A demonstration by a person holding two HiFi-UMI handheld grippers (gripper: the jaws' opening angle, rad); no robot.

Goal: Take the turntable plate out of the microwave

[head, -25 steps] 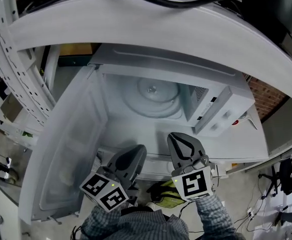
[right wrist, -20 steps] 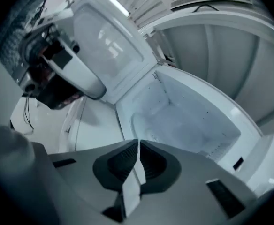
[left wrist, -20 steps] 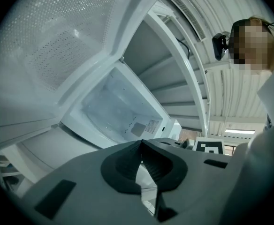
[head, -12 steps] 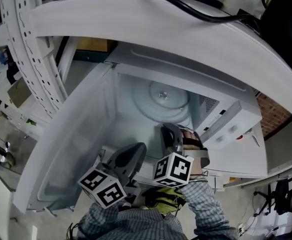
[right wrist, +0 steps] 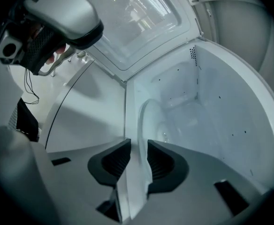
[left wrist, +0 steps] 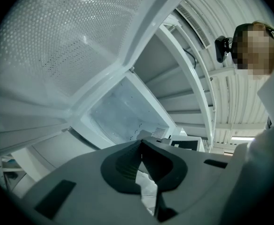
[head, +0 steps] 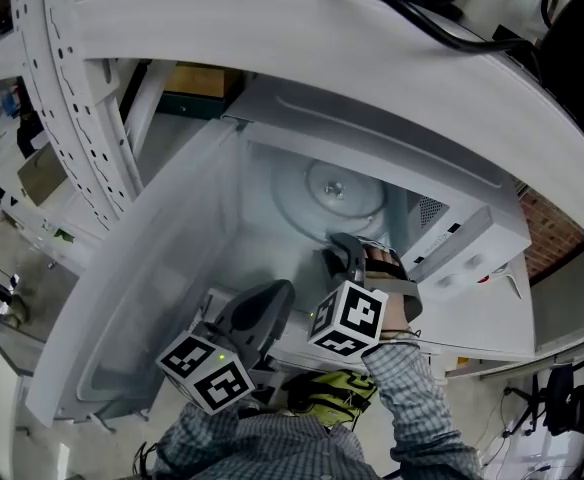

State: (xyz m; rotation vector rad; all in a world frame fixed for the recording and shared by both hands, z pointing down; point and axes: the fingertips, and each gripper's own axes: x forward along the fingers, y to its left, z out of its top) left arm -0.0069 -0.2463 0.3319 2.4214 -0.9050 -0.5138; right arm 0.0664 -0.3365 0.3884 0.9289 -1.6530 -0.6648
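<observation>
Reaching into the open microwave [head: 442, 230], the right hand-held gripper [head: 344, 255] has its tips past the front lip of the cavity floor, just short of the turntable plate [head: 344, 194]. The glass plate lies flat on the floor of the cavity, toward its back, and appears seated in its usual place. In the right gripper view this hand-held gripper [right wrist: 138, 144] is rolled onto its side, its jaws spread by a narrow gap that lines up with the near rim of the turntable plate [right wrist: 152, 121]. The rim stands at or just ahead of the tips, and nothing shows the pads pressing on it. The left hand-held gripper [head: 275, 298] hangs outside the cavity near the front edge, beside the swung-open door [head: 132, 298]. Its jaws [left wrist: 140, 146] are pressed together on nothing. As for progress, the door is open and the approach looks nearly made, but the plate has not been gripped, lifted or drawn out. What remains, by my reading, is to slip the jaws over the rim, close on it, raise the plate off its seat and bring it out through the front opening.
</observation>
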